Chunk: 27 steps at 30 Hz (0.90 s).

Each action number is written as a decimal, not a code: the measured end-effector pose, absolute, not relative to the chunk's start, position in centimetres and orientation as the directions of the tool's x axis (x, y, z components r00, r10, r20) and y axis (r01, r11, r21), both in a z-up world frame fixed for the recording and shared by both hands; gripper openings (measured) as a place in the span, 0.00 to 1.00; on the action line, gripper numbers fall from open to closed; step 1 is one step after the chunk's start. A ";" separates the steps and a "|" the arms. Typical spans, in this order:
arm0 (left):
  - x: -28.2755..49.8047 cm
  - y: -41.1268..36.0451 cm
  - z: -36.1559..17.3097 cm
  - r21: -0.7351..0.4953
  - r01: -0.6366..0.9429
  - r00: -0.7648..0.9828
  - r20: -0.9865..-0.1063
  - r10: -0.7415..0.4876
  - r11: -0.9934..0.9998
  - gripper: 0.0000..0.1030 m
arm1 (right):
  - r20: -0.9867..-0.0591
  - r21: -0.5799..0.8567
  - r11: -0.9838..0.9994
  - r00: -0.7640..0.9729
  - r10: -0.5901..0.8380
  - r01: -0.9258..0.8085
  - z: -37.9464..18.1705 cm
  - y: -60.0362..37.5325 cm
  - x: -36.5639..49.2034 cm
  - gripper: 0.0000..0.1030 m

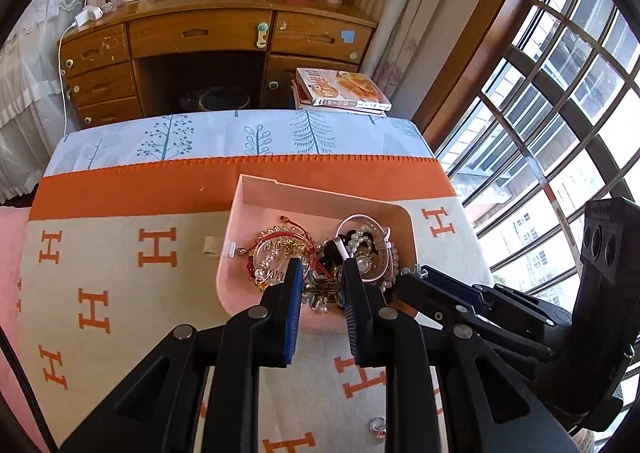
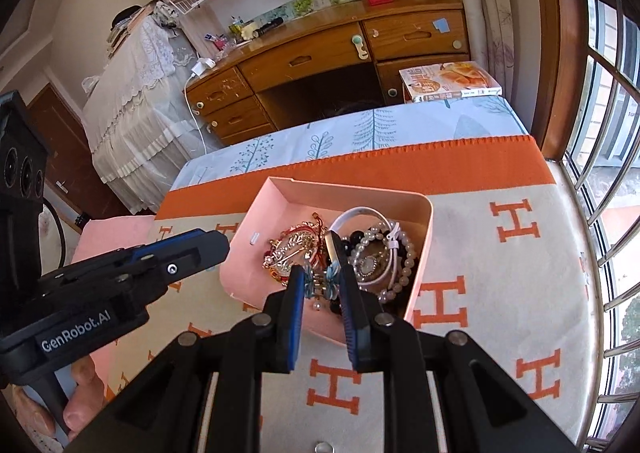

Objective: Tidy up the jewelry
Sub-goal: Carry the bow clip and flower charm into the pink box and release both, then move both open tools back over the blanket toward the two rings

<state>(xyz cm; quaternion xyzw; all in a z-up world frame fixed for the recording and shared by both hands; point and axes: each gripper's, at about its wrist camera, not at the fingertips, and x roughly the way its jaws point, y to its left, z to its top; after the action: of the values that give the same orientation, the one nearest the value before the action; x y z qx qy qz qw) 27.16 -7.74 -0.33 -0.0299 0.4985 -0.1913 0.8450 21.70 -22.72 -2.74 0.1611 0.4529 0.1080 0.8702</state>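
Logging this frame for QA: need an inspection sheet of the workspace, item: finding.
Surface: blanket with orange H pattern over a tree-print cloth.
Job's things: pink tray holds tangled jewelry: pearl bracelets, red-and-gold bracelet, flower hairpin. One ring lies loose on the blanket.
Clutter: books at the far edge.
Grippers: left gripper and right gripper both open, over the tray.
Cables: white charger cable hanging from the desk.
Surroundings: window on the right.
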 end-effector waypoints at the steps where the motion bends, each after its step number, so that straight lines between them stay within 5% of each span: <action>1: 27.3 -7.8 -0.9 -0.236 0.295 0.422 -0.837 -0.348 0.926 0.25 | -0.759 0.384 0.923 0.556 0.339 -0.038 -3.1 -22.8 21.9 0.18; 4: 27.5 -8.0 -2.0 -0.227 0.279 0.416 -0.847 -0.330 0.933 0.53 | -0.770 0.395 0.918 0.537 0.346 -0.025 -3.8 -23.0 22.1 0.18; 6: 27.6 -7.7 -2.4 -0.233 0.268 0.418 -0.846 -0.331 0.935 0.61 | -0.773 0.390 0.921 0.538 0.337 -0.017 -4.1 -23.3 22.0 0.19; 27: 22.8 -6.2 0.4 -0.169 0.292 0.504 -0.809 -0.302 0.941 0.67 | -0.741 0.312 0.947 0.603 0.295 -0.080 -1.3 -22.9 16.9 0.22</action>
<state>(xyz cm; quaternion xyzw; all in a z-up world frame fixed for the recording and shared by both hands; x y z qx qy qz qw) 22.84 -6.19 0.35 -0.0049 0.4675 -0.1712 0.8673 16.91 -22.90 -1.34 0.1243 0.4329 0.1056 0.8866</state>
